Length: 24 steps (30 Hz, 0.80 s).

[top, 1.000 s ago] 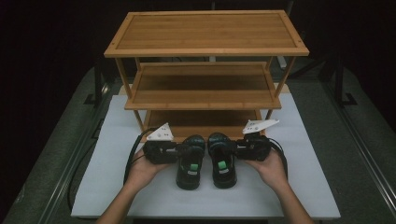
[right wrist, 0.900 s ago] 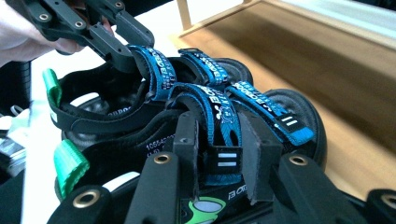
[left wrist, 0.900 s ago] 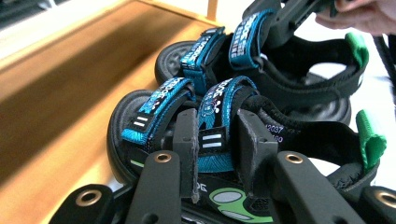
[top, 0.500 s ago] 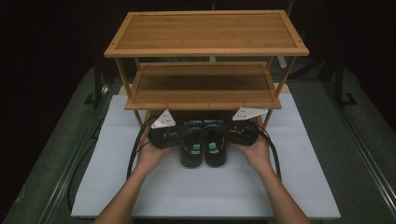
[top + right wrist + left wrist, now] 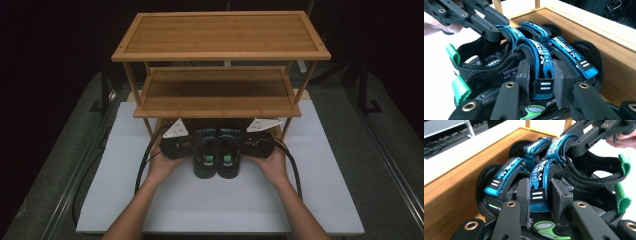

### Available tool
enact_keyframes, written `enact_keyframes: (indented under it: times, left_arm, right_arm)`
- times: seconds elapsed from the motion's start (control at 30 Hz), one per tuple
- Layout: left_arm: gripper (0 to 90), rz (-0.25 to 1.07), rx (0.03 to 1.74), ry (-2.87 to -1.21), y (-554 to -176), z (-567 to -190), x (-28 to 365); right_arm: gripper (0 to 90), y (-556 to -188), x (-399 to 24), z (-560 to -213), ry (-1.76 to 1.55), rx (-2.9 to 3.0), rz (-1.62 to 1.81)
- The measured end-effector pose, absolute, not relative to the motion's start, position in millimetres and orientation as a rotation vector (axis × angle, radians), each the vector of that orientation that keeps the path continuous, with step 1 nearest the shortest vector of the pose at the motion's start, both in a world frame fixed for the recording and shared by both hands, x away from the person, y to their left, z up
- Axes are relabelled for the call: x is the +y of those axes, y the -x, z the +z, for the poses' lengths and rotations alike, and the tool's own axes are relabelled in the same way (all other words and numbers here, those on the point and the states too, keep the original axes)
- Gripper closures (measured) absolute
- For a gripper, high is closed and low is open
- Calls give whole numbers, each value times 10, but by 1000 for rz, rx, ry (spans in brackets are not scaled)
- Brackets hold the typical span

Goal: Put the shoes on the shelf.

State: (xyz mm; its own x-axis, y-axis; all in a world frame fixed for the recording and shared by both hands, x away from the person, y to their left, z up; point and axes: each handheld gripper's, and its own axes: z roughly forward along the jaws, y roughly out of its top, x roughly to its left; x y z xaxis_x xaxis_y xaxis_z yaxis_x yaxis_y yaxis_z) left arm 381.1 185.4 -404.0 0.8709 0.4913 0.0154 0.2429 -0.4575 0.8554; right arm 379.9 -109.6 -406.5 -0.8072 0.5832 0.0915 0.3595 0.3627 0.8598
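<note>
I see my left gripper (image 5: 192,146) pinching the blue strap of the left sandal (image 5: 205,159). My right gripper (image 5: 243,144) pinches the right sandal (image 5: 228,160) strap. Both sandals sit side by side, toes under the wooden rack (image 5: 220,35).

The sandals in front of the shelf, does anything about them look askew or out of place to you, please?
Nothing stands out. The two sandals sit side by side, toes under the rack's lowest shelf, each gripped by a blue strap.
</note>
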Motion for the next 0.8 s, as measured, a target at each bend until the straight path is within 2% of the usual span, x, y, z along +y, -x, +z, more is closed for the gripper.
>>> enact_keyframes:
  times: [0.2,0.33,0.57,0.8]
  left_arm:
    - [681,302,533,-2055,-3822,-4051,1881]
    - [524,291,580,-2034,-3782,-3989,1915]
    - [360,266,625,-2032,-3609,-3871,2086]
    - [202,303,665,-2098,-3408,-3991,2199]
  right_arm:
    - [657,-3803,-1087,-4082,-845,2389,1427]
    - [520,-3762,-1087,-4019,-872,2374,1428]
    - [413,-3578,-1251,-3884,-955,2352,1411]
    - [325,-3321,-1336,-3970,-960,2376,1296]
